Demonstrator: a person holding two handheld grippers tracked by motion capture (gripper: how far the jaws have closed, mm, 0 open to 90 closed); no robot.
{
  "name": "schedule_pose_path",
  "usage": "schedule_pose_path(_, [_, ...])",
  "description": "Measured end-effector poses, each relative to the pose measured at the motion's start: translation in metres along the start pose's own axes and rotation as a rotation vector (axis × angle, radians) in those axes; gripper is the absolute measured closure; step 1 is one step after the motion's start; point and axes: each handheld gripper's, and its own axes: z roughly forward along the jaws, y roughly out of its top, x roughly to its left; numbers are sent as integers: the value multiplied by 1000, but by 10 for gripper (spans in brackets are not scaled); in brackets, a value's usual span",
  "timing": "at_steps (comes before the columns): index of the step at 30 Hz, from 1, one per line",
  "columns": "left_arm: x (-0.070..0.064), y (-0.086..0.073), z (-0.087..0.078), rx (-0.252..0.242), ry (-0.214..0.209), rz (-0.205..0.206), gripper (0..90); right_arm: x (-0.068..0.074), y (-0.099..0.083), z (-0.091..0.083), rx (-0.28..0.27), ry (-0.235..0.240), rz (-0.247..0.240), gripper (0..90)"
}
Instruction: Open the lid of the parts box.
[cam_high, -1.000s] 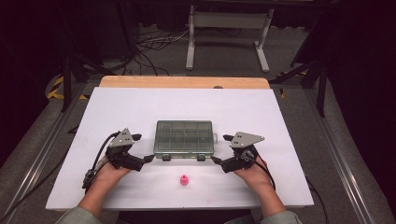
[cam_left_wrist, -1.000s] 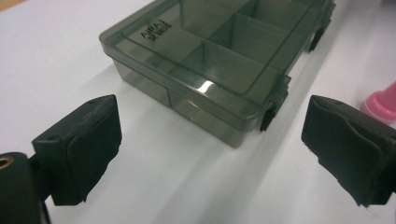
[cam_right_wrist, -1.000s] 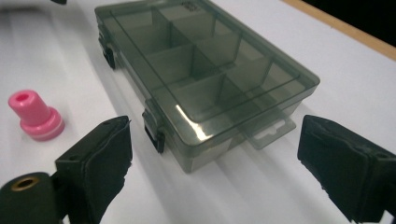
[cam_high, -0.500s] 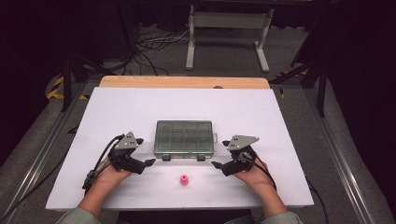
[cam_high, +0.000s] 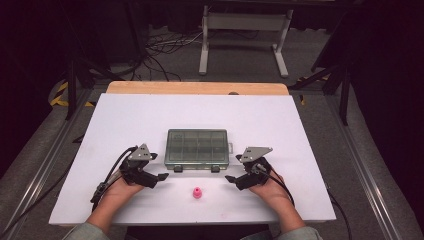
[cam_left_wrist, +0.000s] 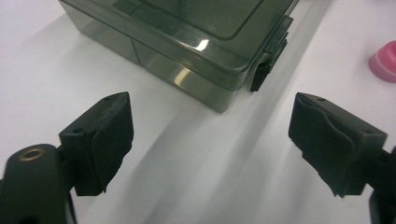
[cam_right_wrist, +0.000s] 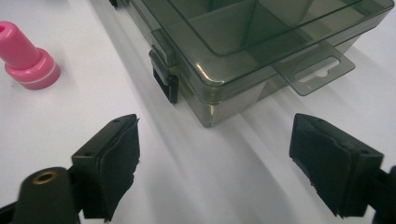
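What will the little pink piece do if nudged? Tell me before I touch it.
The pink piece probably slides rather than tips: it stands upright on a wide round base under a narrower neck. It looks small and likely light, so a soft push from the left gripper should move it. Knocked over, its round shape could roll on the smooth white table.

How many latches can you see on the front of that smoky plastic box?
2, both on the box side facing the person: the left latch near the left gripper, and the right latch toward the right gripper. Other sides may hide more.
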Motion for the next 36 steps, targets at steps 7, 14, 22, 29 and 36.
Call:
schedule_pose_path(7, [0, -1, 3, -6, -29, -29, 215, 1, -2, 4, -7, 12, 13, 275])
schedule_pose_path(14, [-2, -2, 1, -49, -16, -28, 291, 0, -3, 3, -42, -8, 18, 381])
schedule_pose_path(22, [-3, -2, -3, -68, 10, -12, 437, 0, -3, 1, -79, -21, 8, 511])
schedule_pose_path(29, [-2, -2, -4, -64, 12, -9, 516, 1, -3, 0, -93, -25, -2, 590])
schedule_pose_path(36, [-3, -2, -4, -59, 15, 2, 578, 1, -3, 0, -97, -26, -7, 625])
